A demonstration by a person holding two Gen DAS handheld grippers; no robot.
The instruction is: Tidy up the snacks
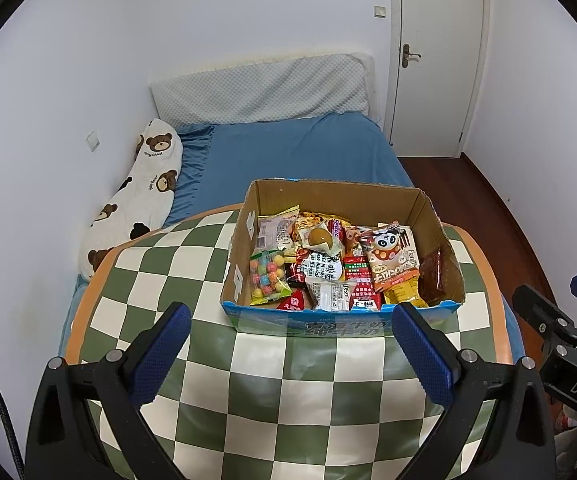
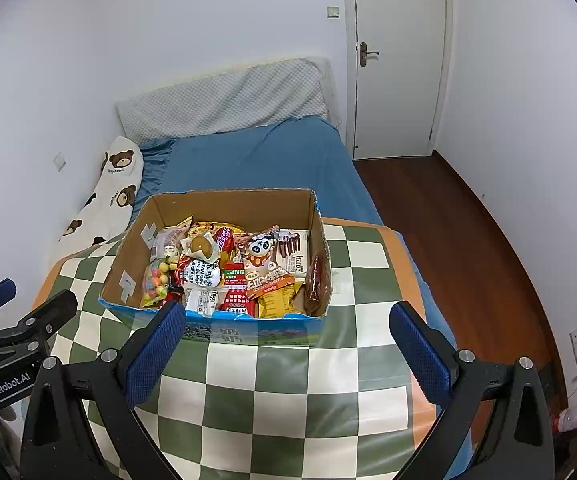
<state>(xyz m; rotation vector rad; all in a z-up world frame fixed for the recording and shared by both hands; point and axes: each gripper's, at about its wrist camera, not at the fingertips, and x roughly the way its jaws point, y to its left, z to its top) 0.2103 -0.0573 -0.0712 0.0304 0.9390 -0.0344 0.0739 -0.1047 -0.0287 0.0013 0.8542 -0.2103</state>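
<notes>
- The cardboard box (image 1: 440,236) stood open-topped on the green-and-white checkered tabletop (image 1: 280,392), towards its far edge, with a blue-sheeted bed (image 1: 288,152) behind it.
- The snacks (image 1: 328,268) all lay inside the box, packed flat in a loose layer: a bag of coloured candy balls (image 1: 266,278) at the left, a panda-printed packet (image 1: 388,256) right of centre, and a dark reddish packet (image 1: 432,276) leaning on the right wall.
- No snack showed on the tabletop outside the box in either wrist view.
- The left gripper (image 1: 291,352) hung above the tabletop just short of the box's near wall, its jaws spread wide and holding nothing.
- The right gripper (image 2: 287,350) hung beside it at about the same height, likewise released and empty.
- In my judgement the scene fitted two stages equally: snacks gathered into the box with the sorting finished, or a full box waiting to be emptied and sorted elsewhere.
- With both grippers clear of the box and nothing gripped, the pictures did not settle which step was in hand.
- Any reach into the box would call for coming down over the near wall and pinching a thin, slippery wrapper by its edge.
</notes>
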